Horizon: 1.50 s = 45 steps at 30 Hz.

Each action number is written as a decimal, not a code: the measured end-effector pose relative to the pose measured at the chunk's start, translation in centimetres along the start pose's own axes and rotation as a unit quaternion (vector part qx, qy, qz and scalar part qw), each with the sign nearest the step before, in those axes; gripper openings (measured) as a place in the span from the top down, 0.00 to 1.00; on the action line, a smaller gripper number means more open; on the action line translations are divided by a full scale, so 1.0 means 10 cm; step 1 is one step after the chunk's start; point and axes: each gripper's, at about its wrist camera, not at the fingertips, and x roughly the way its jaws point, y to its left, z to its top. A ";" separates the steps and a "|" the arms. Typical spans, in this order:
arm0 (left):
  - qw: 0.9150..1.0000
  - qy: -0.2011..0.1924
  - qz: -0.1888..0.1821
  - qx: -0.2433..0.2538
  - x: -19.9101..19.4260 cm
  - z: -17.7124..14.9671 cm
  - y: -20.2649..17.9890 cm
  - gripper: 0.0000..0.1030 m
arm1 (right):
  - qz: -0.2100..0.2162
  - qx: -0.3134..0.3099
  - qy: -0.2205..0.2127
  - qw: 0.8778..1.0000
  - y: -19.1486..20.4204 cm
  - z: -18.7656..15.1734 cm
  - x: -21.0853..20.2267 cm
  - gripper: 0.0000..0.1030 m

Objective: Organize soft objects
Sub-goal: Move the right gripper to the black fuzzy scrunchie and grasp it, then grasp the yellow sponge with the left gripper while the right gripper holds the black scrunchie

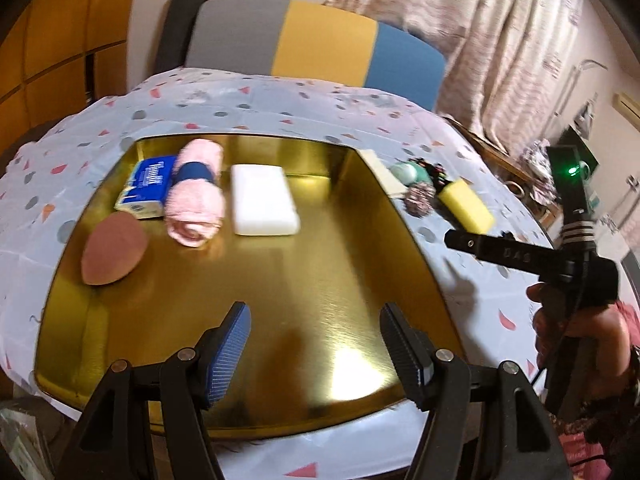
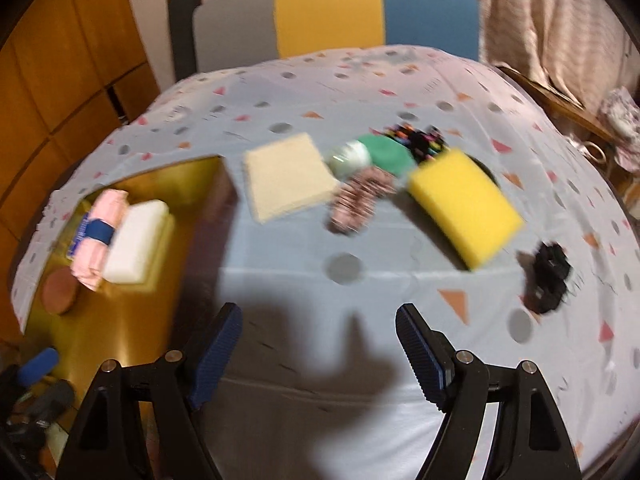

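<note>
A gold tray point(image 1: 320, 280) holds a white sponge point(image 1: 262, 200), a rolled pink towel point(image 1: 196, 200), a blue tissue pack point(image 1: 146, 186) and a brown oval puff point(image 1: 112, 254). My left gripper point(image 1: 316, 344) is open and empty above the tray's near part. My right gripper point(image 2: 320, 352) is open and empty over the tablecloth. Ahead of it lie a yellow sponge point(image 2: 466, 208), a cream sponge point(image 2: 286, 176), a pink striped scrunchie point(image 2: 356, 204), a green puff point(image 2: 390, 154), a pale green round thing point(image 2: 348, 158) and a black scrunchie point(image 2: 550, 276).
The table wears a light cloth point(image 2: 360, 92) with coloured dots and triangles. A grey, yellow and blue chair point(image 1: 316, 44) stands behind it. A curtain point(image 1: 500, 32) hangs at the right. The right hand-held gripper's body point(image 1: 560, 256) shows in the left view.
</note>
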 end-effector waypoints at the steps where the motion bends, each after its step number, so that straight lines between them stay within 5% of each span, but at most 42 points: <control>1: 1.000 -0.001 -0.002 0.009 -0.01 -0.01 -0.05 0.34 | -0.005 0.003 0.003 1.000 -0.06 -0.03 0.01 0.22; 12: 0.996 -0.010 -0.037 0.076 -0.06 -0.13 -0.60 0.34 | -0.046 0.056 0.032 0.997 -0.94 -0.33 0.02 0.22; 22: 0.995 0.000 -0.062 0.084 0.01 -0.04 -1.01 0.34 | -0.080 0.102 -0.017 0.991 -1.96 0.18 -0.07 0.14; 33: 0.995 0.023 -0.065 0.072 0.16 0.09 -1.30 0.34 | -0.026 0.125 0.033 0.991 -2.16 0.25 0.41 0.15; 45: 0.996 0.040 -0.055 0.056 0.33 0.24 -1.49 0.34 | -0.032 0.089 0.067 0.993 -2.04 0.22 0.47 0.71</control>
